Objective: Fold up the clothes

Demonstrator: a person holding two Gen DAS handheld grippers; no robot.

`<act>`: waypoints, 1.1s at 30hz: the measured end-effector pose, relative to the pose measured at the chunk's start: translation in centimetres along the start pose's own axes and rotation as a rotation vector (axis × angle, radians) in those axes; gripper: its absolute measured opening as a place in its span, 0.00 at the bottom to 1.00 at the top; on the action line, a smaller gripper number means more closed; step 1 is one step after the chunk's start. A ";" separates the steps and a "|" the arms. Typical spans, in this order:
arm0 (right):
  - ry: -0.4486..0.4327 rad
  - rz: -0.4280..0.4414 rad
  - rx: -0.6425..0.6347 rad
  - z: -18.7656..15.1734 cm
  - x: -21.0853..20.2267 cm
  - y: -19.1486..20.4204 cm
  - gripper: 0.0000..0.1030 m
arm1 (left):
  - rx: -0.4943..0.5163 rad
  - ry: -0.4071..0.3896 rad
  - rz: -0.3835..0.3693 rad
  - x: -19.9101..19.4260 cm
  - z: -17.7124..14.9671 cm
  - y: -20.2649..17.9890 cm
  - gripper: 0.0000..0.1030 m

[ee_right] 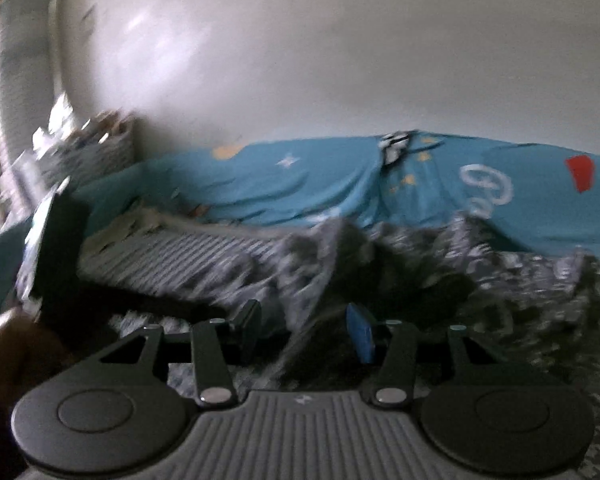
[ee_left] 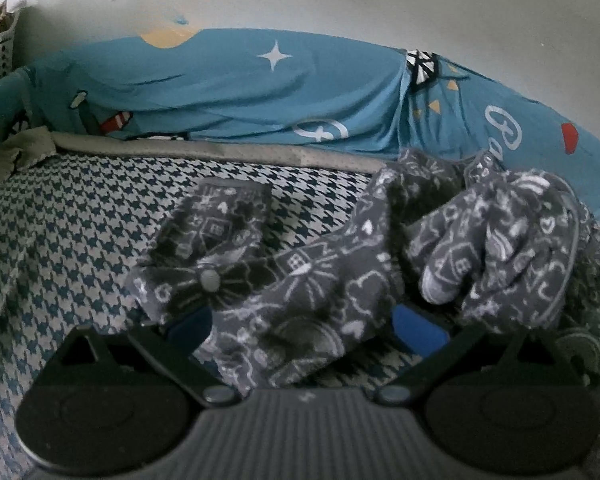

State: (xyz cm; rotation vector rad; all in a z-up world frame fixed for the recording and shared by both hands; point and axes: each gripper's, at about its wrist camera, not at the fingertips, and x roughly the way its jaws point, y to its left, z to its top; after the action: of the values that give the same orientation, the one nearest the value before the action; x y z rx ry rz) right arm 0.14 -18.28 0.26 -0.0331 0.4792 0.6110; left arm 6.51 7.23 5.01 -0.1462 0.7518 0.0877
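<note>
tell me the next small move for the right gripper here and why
Probably close the right gripper on the grey patterned garment: its jaws stand apart with a fold of cloth between them, not pinched. The garment lies crumpled on the houndstooth cover, not yet folded.

Each hand-held gripper, the left gripper (ee_left: 304,326) and the right gripper (ee_right: 306,330), is matte black with two round discs, a ribbed grey centre panel, silver pivot screws on angled linkage arms, and blue-padded fingers (ee_right: 360,338).
</note>
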 end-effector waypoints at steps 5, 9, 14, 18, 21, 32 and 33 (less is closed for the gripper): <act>0.079 -0.040 -0.071 -2.3 2.1 2.1 0.56 | -0.016 0.003 0.013 0.0 0.1 0.6 0.98; 0.091 -0.141 -0.201 -4.1 4.1 3.5 0.82 | -0.022 0.007 0.016 0.1 0.2 1.0 0.98; 0.140 -0.209 -0.261 -5.6 7.2 3.8 0.82 | -0.028 0.017 0.012 0.2 0.2 1.4 0.98; 0.151 -0.257 -0.265 -5.9 9.0 3.8 0.67 | -0.028 0.021 0.009 0.2 0.1 1.6 0.98; 0.170 -0.265 -0.220 -5.7 9.6 3.1 0.44 | -0.026 0.035 0.008 0.5 0.0 1.6 0.98; 0.077 0.005 0.024 -2.2 2.3 0.1 0.20 | -0.009 -0.008 0.016 -1.0 -0.3 1.5 0.98; 0.046 0.058 0.053 -1.7 0.9 -0.3 0.20 | -0.008 -0.023 0.016 -1.5 -0.5 1.5 0.98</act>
State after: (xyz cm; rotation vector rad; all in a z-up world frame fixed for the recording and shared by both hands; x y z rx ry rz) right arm 0.20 -18.37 -1.69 0.0169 0.5419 0.6558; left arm 4.93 8.62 5.51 -0.1464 0.7300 0.1071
